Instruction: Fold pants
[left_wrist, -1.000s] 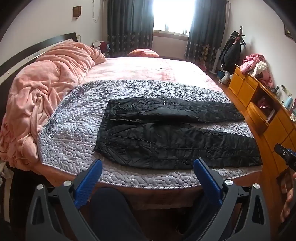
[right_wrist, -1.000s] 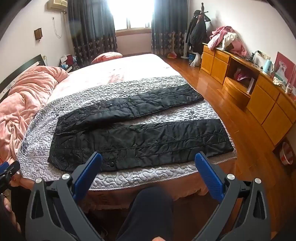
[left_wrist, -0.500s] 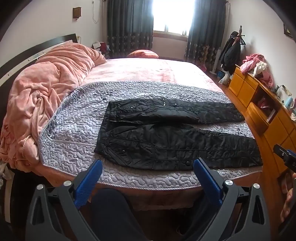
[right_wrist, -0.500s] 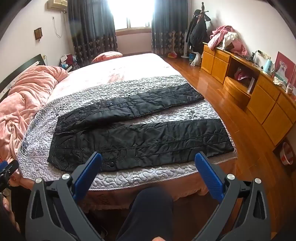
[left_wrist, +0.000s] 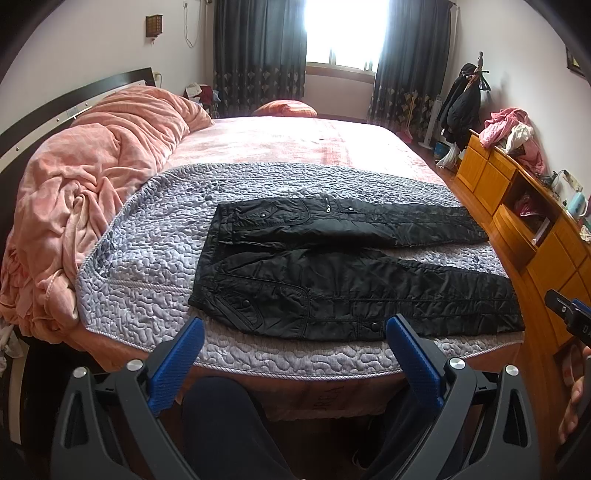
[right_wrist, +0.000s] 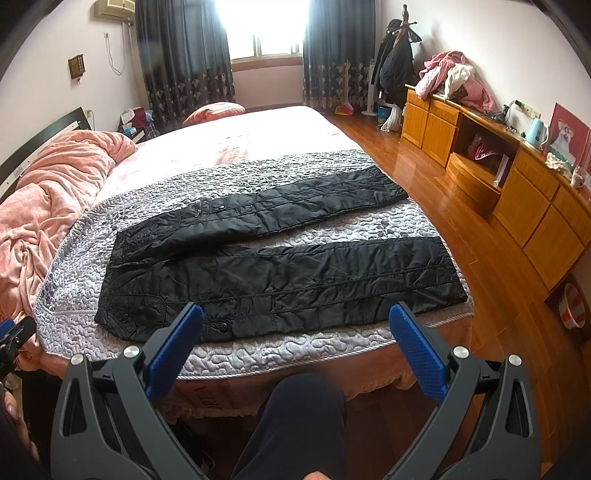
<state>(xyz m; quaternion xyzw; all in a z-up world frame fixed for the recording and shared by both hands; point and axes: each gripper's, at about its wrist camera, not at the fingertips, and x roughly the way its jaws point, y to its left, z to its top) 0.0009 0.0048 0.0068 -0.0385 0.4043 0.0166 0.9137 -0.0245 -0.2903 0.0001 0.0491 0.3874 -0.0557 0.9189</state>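
Black quilted pants (left_wrist: 332, 273) lie flat on a grey quilted cover (left_wrist: 147, 258) on the bed, waistband to the left, the two legs spread apart toward the right. They also show in the right wrist view (right_wrist: 280, 273). My left gripper (left_wrist: 295, 328) is open and empty, held short of the bed's near edge, in front of the near leg. My right gripper (right_wrist: 295, 321) is open and empty, likewise short of the near edge. The right gripper's tip shows at the right rim of the left wrist view (left_wrist: 569, 314).
A pink duvet (left_wrist: 81, 192) is bunched at the bed's left by the headboard. A wooden cabinet (right_wrist: 517, 173) with clothes and a kettle runs along the right wall, wooden floor (right_wrist: 491, 295) between. My knee (right_wrist: 303, 424) is below the grippers.
Both grippers have edged slightly closer to the bed; the pants look a little larger. Both grippers stay open and the pants have not moved.
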